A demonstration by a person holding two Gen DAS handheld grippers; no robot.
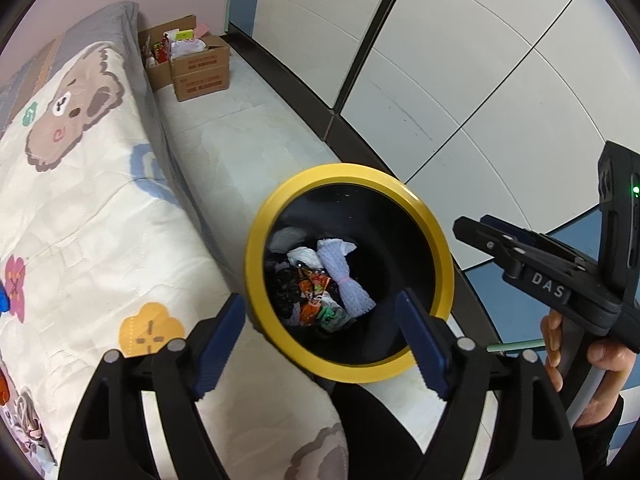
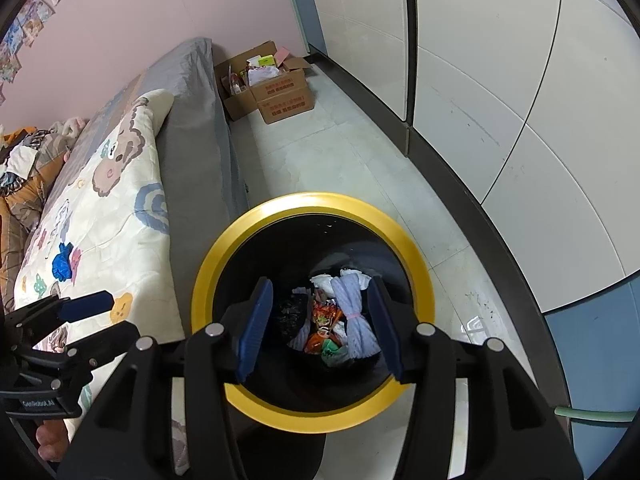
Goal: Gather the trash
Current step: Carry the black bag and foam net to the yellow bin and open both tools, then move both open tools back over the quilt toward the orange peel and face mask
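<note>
On the pale tiled floor [image 2: 332, 152] beside the bed [image 2: 120, 208], a yellow-rimmed bin [image 2: 240, 240] is seen. Both the left gripper [image 1: 320, 336] and the right gripper [image 2: 320, 328] are held spread and empty above its trash [image 2: 340, 320].

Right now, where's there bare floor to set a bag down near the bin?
Free: pale floor between the yellow-rimmed bin and the cardboard boxes, bordered by bed and cabinet doors. Crowded: the bin's bottom, full of trash.

Pale tiled floor [image 2: 340, 168] between a bed [image 2: 192, 148] with a bear quilt [image 1: 80, 184] on the left and white cupboard doors [image 1: 460, 80] on the right. Pink wall [image 2: 140, 12] far back, maybe with little pictures [image 2: 32, 24].
</note>
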